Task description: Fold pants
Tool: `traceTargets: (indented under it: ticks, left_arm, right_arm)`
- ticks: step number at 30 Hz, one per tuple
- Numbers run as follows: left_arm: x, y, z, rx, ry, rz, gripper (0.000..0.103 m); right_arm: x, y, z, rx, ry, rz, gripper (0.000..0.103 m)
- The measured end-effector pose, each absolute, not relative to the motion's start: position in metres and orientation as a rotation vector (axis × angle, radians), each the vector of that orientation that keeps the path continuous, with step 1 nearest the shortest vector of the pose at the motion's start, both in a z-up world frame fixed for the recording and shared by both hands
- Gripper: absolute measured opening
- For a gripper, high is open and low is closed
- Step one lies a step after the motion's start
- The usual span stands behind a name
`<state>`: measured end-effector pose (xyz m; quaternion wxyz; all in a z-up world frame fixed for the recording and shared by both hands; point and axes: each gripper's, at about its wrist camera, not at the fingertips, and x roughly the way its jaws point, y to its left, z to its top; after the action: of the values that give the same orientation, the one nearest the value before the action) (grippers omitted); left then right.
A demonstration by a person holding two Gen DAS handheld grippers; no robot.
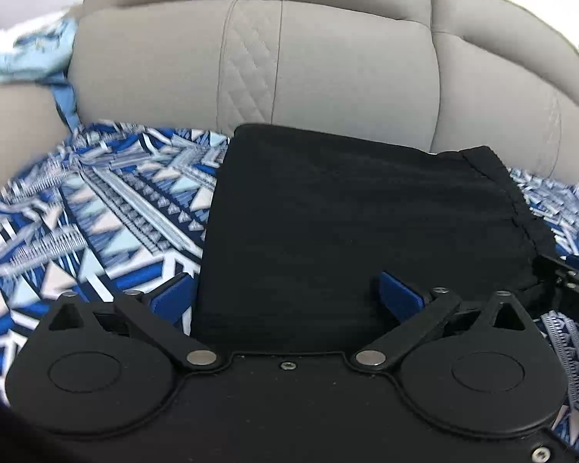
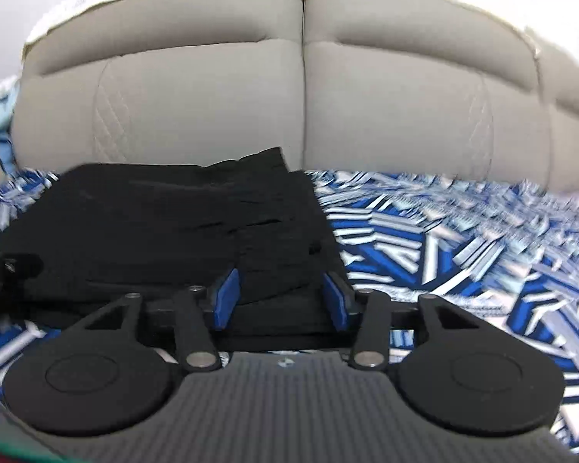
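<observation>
Before the grey cushion (image 1: 328, 88), black pants (image 1: 347, 231) lie folded: soft, light, layered. Left gripper (image 1: 285, 297) gapes wide, right gripper (image 2: 281, 297) half-spread, both straddling the near edge ungripped; best pinched through all layers there.

Blue-white geometric sheet (image 1: 96, 212), grey padded headboard (image 1: 328, 77), pale blue cloth (image 1: 27, 54), poss. pillowcase

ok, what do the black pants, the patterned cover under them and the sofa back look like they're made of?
Black pants: soft matte woven or knit cloth, judging by the limp folds and the stitched hem; fibre unclear.
Patterned cover: thin printed fabric, blue and white geometric, lying flat; blurred.
Sofa back: grey upholstery, smooth and padded, with quilted diamond stitching; leatherette or tight-weave fabric, can't tell which.
</observation>
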<state>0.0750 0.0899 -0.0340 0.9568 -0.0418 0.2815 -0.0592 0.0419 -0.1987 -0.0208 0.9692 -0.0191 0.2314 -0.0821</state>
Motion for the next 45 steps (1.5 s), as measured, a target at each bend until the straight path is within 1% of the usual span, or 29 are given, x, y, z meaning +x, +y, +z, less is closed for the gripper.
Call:
traceTargets:
  ticks: [2,7,9,10,12,14,15,18,20,21,24,28,38,45]
  left_arm:
    - [0.072,0.091,-0.037,-0.07,0.55,-0.133,0.103]
    - [0.072,0.083,-0.035,-0.052,0.563,-0.142,0.103]
    - [0.073,0.085,-0.035,-0.061,0.567,-0.145,0.103]
    - [0.073,0.085,-0.035,-0.065,0.569,-0.145,0.103]
    - [0.072,0.086,-0.035,-0.059,0.572,-0.141,0.103]
    - [0.066,0.086,-0.035,-0.055,0.57,-0.137,0.103]
    - [0.063,0.087,-0.035,-0.056,0.568,-0.138,0.103]
    - [0.054,0.09,-0.035,-0.06,0.574,-0.15,0.103]
    - [0.049,0.088,-0.034,-0.04,0.584,-0.153,0.103]
    - [0.046,0.086,-0.034,-0.028,0.587,-0.154,0.103]
    - [0.035,0.082,-0.037,0.007,0.587,-0.154,0.103]
    - [0.024,0.074,-0.041,0.075,0.578,-0.145,0.103]
    - [0.022,0.073,-0.042,0.068,0.57,-0.159,0.103]
    - [0.023,0.074,-0.038,0.029,0.603,-0.152,0.103]
  right_arm:
    - [0.038,-0.2,-0.022,-0.046,0.455,-0.216,0.066]
    - [0.033,-0.201,-0.022,-0.078,0.437,-0.257,0.068]
    - [0.031,-0.209,-0.023,-0.026,0.439,-0.231,0.073]
    - [0.029,-0.215,-0.023,0.009,0.433,-0.223,0.078]
    - [0.023,-0.223,-0.023,0.069,0.409,-0.198,0.081]
    - [0.014,-0.226,-0.023,0.113,0.38,-0.164,0.089]
    - [0.009,-0.224,-0.023,0.124,0.374,-0.144,0.091]
    - [-0.001,-0.214,-0.027,0.123,0.379,-0.059,0.095]
    - [-0.004,-0.203,-0.029,0.077,0.381,-0.002,0.102]
    - [-0.006,-0.195,-0.029,0.038,0.374,0.025,0.103]
    - [-0.011,-0.172,-0.03,-0.079,0.363,0.082,0.103]
    - [-0.014,-0.161,-0.033,-0.134,0.377,0.118,0.103]
    - [-0.001,-0.183,-0.038,0.028,0.448,0.103,0.103]
    - [-0.001,-0.172,-0.041,-0.049,0.461,0.126,0.103]
